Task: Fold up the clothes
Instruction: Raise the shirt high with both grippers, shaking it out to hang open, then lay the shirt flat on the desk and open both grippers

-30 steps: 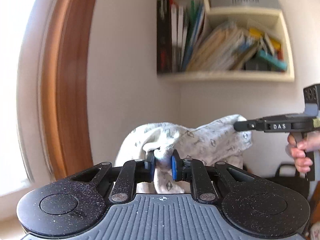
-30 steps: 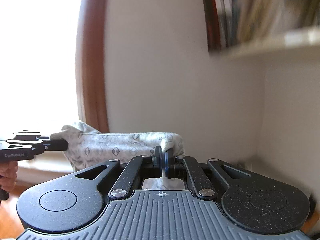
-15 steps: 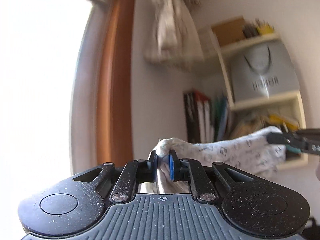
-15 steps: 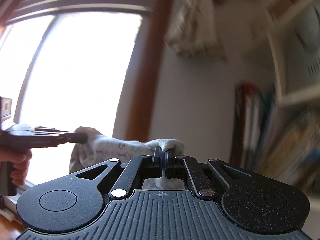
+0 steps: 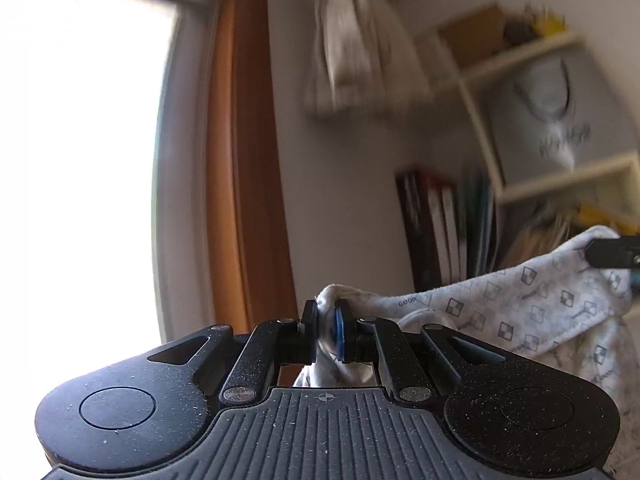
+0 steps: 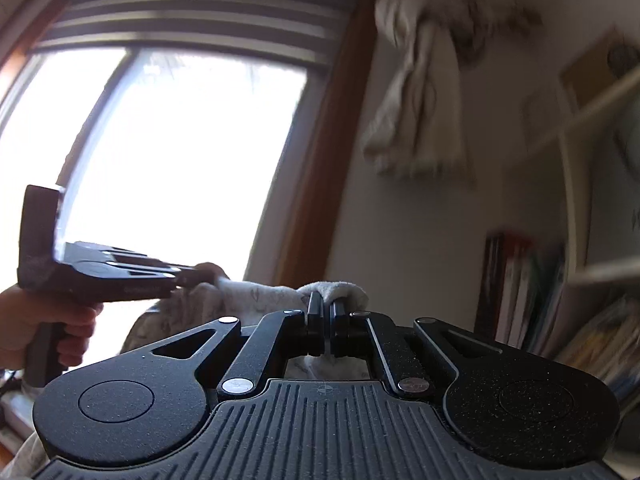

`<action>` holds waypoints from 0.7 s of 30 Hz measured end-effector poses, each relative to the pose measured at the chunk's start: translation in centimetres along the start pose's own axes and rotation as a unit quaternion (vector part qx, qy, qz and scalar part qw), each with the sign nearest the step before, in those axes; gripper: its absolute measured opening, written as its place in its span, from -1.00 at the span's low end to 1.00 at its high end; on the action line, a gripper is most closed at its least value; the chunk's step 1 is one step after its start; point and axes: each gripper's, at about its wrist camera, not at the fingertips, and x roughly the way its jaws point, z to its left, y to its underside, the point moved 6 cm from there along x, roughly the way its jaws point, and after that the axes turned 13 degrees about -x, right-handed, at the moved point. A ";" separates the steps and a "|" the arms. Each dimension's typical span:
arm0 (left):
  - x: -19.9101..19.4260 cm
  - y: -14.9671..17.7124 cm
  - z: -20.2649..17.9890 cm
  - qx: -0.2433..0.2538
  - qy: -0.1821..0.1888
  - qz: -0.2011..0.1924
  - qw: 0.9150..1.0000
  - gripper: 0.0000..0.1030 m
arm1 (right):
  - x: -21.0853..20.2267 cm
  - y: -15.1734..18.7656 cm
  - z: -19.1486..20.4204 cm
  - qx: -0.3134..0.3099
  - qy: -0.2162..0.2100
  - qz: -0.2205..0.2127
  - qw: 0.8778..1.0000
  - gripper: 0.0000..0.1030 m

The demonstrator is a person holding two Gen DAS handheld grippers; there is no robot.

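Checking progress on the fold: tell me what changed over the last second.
Both grippers rose, lifting the white printed cotton garment: the window top and a hanging cloth came into view. The left gripper has just been closing on its bunched corner. The right gripper stays clamped on the other corner, fabric stretched between them.

Wall shelf [image 5: 560, 184]: books [image 5: 440, 224] upright on lower tier, grey bag [image 5: 556, 112] above.

Your garment [image 5: 532, 312] is white cloth printed all over with small grey diamond motifs and tiny lettering. It is off any support, stretched in the air with its top edge running roughly level, each end bunched into a pinched fold, and the rest hanging slack in loose creases below.
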 end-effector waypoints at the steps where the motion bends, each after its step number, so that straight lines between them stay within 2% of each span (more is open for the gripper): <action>1: 1.6 1.8 0.1 -0.001 0.000 0.015 1.000 -0.82 | 1.0 2.0 0.2 0.000 0.001 0.016 1.000 -0.94; 5: 8.5 10.9 -0.1 -0.006 0.004 0.089 0.996 -0.82 | 4.1 11.5 0.6 0.013 0.000 0.086 0.996 -0.94; 9: 14.8 23.4 -0.7 -0.010 0.003 0.179 0.984 -0.82 | 7.5 23.3 0.9 0.036 0.000 0.173 0.984 -0.94; 11: 17.1 30.0 -1.1 -0.013 -0.001 0.224 0.975 -0.77 | 9.0 30.4 1.3 0.056 0.001 0.233 0.971 -0.93; 13: 18.6 36.6 -1.3 -0.012 -0.012 0.286 0.958 -0.48 | 10.0 37.3 2.0 0.076 0.001 0.291 0.954 -0.90; 15: 18.7 41.7 -1.3 -0.011 -0.014 0.328 0.945 -0.41 | 10.3 43.9 2.8 0.095 0.000 0.344 0.934 -0.73; 16: 18.2 43.7 -1.3 -0.015 -0.006 0.340 0.940 -0.30 | 10.1 46.0 3.1 0.102 -0.002 0.355 0.929 -0.65; 17: 17.7 45.0 -1.4 -0.019 0.003 0.347 0.937 -0.22 | 9.8 47.4 3.1 0.110 -0.004 0.360 0.926 -0.42; 18: 17.0 46.1 -1.4 -0.025 0.012 0.352 0.936 -0.04 | 9.4 48.8 3.1 0.118 -0.005 0.364 0.924 -0.20; 19: 16.1 47.0 -1.4 -0.029 0.019 0.357 0.934 0.10 | 8.8 49.7 2.9 0.126 -0.008 0.365 0.922 -0.15; 21: 14.5 47.8 -1.4 -0.043 0.038 0.358 0.932 0.14 | 7.6 51.2 2.4 0.141 -0.013 0.364 0.920 -0.14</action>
